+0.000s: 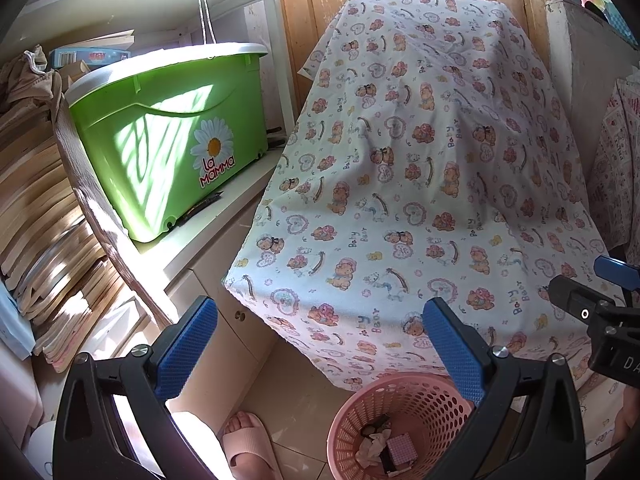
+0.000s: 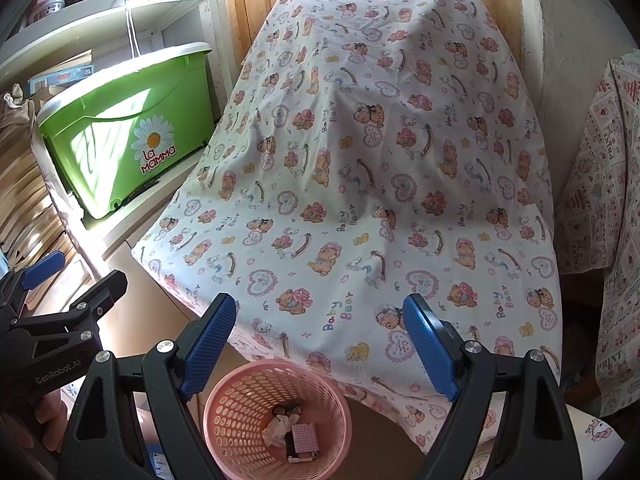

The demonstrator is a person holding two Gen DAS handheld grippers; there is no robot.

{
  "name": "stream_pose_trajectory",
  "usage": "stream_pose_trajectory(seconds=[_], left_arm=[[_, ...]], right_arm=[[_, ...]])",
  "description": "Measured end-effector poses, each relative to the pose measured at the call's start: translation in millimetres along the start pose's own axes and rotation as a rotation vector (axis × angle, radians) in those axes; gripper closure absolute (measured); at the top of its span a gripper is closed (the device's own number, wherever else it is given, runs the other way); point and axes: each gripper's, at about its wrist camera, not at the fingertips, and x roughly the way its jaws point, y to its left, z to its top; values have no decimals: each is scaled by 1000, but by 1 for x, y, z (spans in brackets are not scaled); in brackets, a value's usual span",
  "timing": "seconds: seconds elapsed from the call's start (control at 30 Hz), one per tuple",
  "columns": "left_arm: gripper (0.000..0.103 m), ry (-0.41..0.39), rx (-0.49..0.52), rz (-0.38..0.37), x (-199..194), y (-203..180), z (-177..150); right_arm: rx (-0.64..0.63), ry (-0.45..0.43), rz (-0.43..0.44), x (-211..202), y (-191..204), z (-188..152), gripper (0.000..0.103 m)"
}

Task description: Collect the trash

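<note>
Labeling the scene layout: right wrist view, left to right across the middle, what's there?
Stacked books → green La Mamma bin → teddy-bear print cloth → patchwork-print fabric. The pink basket sits lower, between the open right gripper's fingers.

A table draped in a bear-print cloth (image 2: 360, 184) fills the middle of both views; nothing lies on the cloth. Beside it, a white cabinet top (image 1: 224, 216) carries a green "La Mamma" tub (image 1: 168, 136), with what may be a dark pen (image 1: 204, 204) at its base. On the tiled floor (image 1: 288, 392) stands a pink basket (image 2: 276, 420) holding crumpled paper (image 2: 278, 426) and a small pink box (image 2: 304, 436).
</note>
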Motion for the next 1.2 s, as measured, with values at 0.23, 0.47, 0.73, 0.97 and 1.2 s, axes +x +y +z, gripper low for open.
stream_pose_trajectory(seconds=[0.23, 0.47, 0.73, 0.97, 1.2], left_arm=[[2, 4, 19, 0, 1, 0, 0], [2, 3, 23, -3, 1, -1, 0], [2, 3, 23, -3, 1, -1, -1], [2, 1, 34, 1, 1, -1, 0], [2, 3, 36, -8, 2, -1, 0]], right_arm=[[1, 1, 0, 0, 0, 0, 16], [-1, 1, 1, 0, -1, 1, 16], [-2, 2, 0, -1, 0, 0, 16], [-2, 3, 2, 0, 0, 1, 16], [8, 7, -8, 2, -1, 0, 16]])
